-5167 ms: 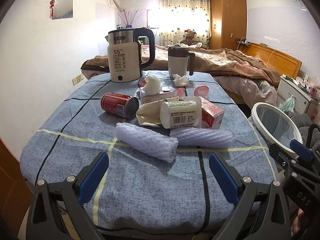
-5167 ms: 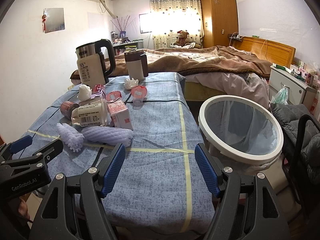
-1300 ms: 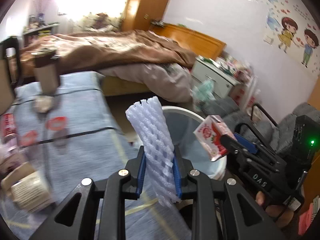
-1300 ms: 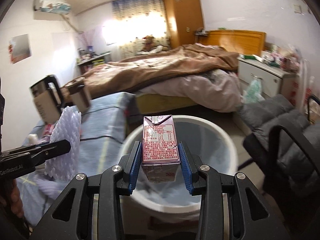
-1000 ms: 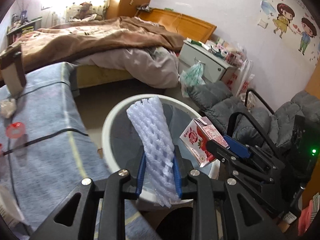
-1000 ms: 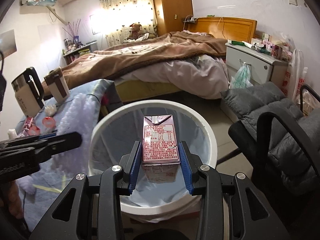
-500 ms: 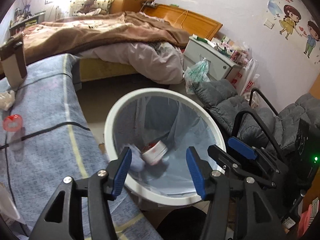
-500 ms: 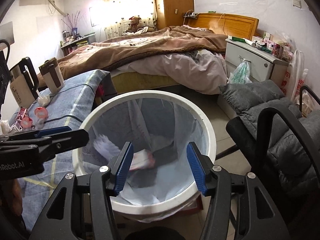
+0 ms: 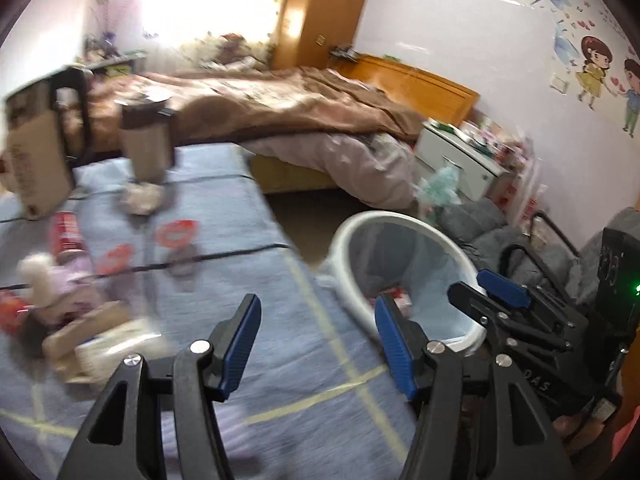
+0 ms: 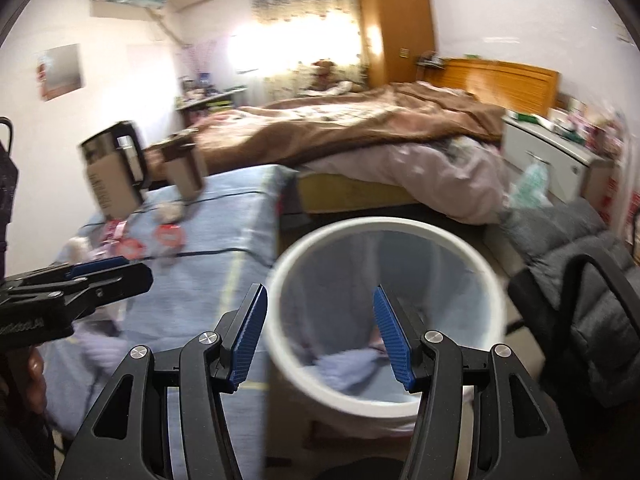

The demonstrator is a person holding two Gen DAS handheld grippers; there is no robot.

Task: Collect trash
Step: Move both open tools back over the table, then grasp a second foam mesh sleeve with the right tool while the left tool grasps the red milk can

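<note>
The white trash bin stands right of the table, lined with a pale bag; it also shows in the left wrist view. A red-and-white carton lies inside it. My left gripper is open and empty over the table's right part. My right gripper is open and empty above the bin's near rim. Trash lies blurred at the table's left: a red can, a tissue ball, a labelled white cup, red-rimmed lids.
The table has a blue cloth with yellow tape lines. A kettle and a mug stand at its far end. A bed lies behind. A grey padded chair stands right of the bin.
Both grippers, open since dropping the foam net and carton into the bin, have swung left toward the table. The views are motion-blurred.
</note>
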